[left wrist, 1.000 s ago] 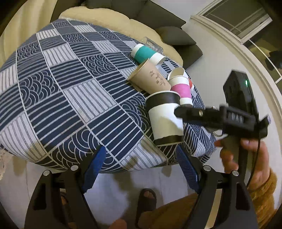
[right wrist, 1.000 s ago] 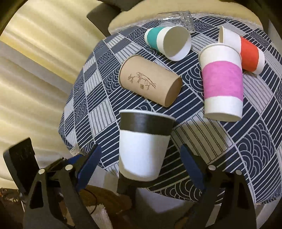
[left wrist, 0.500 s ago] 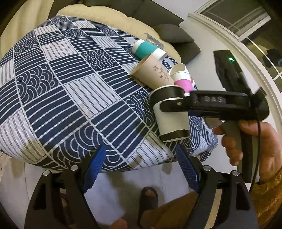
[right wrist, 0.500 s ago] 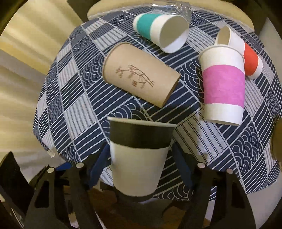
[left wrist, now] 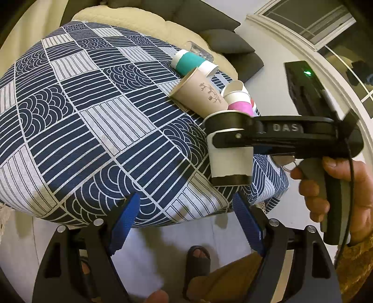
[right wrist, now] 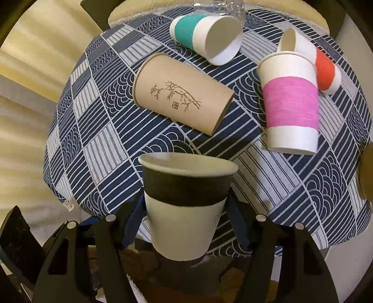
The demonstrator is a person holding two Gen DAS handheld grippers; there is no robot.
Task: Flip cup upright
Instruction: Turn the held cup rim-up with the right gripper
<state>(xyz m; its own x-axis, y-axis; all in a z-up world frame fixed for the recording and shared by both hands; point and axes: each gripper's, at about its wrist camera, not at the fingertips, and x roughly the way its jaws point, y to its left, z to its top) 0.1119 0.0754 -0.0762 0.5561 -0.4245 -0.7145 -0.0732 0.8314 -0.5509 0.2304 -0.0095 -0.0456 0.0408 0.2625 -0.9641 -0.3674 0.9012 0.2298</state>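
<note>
A black-and-white paper cup [right wrist: 186, 209] stands upright, mouth up, between the fingers of my right gripper [right wrist: 184, 223], which is shut on its sides. In the left wrist view the same cup [left wrist: 229, 160] is held by the right gripper [left wrist: 233, 139] at the table's near right edge; whether its base touches the cloth I cannot tell. My left gripper [left wrist: 184, 219] is open and empty, below the table's front edge.
A round table with a blue patterned cloth [right wrist: 105, 144] holds a brown bamboo-print cup [right wrist: 181, 102] and a teal cup [right wrist: 205, 35] on their sides, a pink cup [right wrist: 291, 105] upright, a red cup [right wrist: 324, 70] lying behind it. A sofa [left wrist: 209, 21] stands behind.
My right gripper has closed in on the black-and-white cup and gripped it; the cup now sits closer to the camera. The left gripper stays open in place.
</note>
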